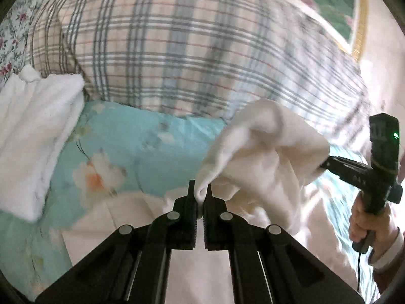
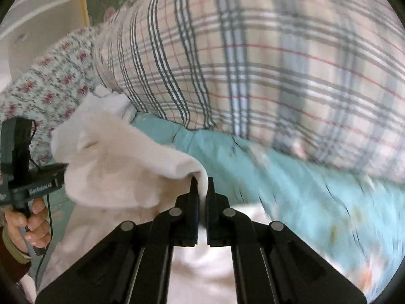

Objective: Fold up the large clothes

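Both closed on the cream garment (image 1: pixel 265 152): left hand-held gripper (image 1: pixel 200 195) at 6 o'clock, right hand-held gripper (image 2: pixel 201 190) likewise, probably to lift the edge over for folding.

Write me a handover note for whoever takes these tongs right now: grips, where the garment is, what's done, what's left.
Left tongs: shut on a fold of the cream garment.
Right tongs: shut on another part of the same garment's edge.
Garment: its gripped edge is lifted between both tongs; the rest trails down toward the operator over the turquoise floral quilt. A plaid cover lies beyond, a white cloth to the left.
Done: both grips taken, edge raised.
Left: no finished fold visible; probably carry the edge over, lay it flat, release.
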Tool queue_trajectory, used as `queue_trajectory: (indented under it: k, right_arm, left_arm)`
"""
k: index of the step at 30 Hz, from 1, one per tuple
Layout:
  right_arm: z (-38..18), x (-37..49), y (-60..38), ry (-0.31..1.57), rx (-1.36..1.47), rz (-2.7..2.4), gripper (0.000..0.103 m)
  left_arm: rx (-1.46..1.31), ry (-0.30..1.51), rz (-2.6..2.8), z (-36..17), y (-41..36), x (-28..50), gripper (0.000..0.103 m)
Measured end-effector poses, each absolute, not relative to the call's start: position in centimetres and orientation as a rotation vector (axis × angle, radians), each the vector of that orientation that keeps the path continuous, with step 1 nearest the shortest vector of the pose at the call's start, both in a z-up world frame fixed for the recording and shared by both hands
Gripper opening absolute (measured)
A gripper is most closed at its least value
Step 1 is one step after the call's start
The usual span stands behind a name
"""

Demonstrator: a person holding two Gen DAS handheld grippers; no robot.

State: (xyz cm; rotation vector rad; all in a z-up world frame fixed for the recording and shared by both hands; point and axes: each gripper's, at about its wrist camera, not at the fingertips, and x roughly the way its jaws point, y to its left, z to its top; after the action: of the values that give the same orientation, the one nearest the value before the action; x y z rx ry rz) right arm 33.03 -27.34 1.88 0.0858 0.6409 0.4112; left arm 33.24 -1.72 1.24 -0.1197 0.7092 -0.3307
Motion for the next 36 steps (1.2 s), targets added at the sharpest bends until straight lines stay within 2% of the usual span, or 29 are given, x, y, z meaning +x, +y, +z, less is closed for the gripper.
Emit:
queue_trajectory:
  k: [5,13,15,17,19,24,27,30,31,32,36]
  right_arm:
    - [-1.2,26.4,-30.6,0.676,0.154,0.376,0.004]
    - [-7.8,22.0,-31.0,0.847,0.227,0.322,0.006]
    - [-8.7,21.7,-31.5,0.897,0.274,0.309,0.01]
    - [-9.3,20.9,-32.1,0.922,0.336,0.292,0.019]
    - [-9.6,20.2,-32.9,0.93,0.392,0.285,0.033]
    - [-10.2,18.2,-34.4,0.922,0.588,0.331,0.035]
    - [-10.2,18.3,-33.9,0.917,0.642,0.361,0.036]
    - [-10.3,18.5,-33.7,0.906,0.692,0.38,0.047]
    - [-10.4,18.7,-33.6,0.904,0.695,0.375,0.048]
    - [-10.5,18.8,-33.6,0.903,0.697,0.371,0.048]
    - [-11.0,19.6,-33.2,0.899,0.731,0.374,0.048]
  left_arm:
    - [-0.089,0.74,-0.366,-1.3,-4.2,26.8,0.001]
    - [-0.101,0.88,-0.396,-6.4,-4.3,21.7,0.002]
    - [-0.135,0.912,-0.409,-7.0,-3.4,20.7,0.004]
    - [-0.167,0.934,-0.402,-7.2,-2.3,20.1,0.005]
    - [-0.2,0.948,-0.402,-7.4,-1.5,19.6,0.009]
    - [-0.35,1.001,-0.432,-8.3,0.8,18.7,0.027]
    - [-0.461,1.019,-0.457,-8.8,1.9,18.7,0.029]
    - [-0.571,1.01,-0.488,-8.7,2.9,19.1,0.03]
    - [-0.591,1.003,-0.488,-8.5,3.1,19.3,0.033]
    - [-0.603,0.998,-0.484,-8.4,3.2,19.5,0.036]
    - [-0.642,0.963,-0.485,-7.5,3.8,20.7,0.037]
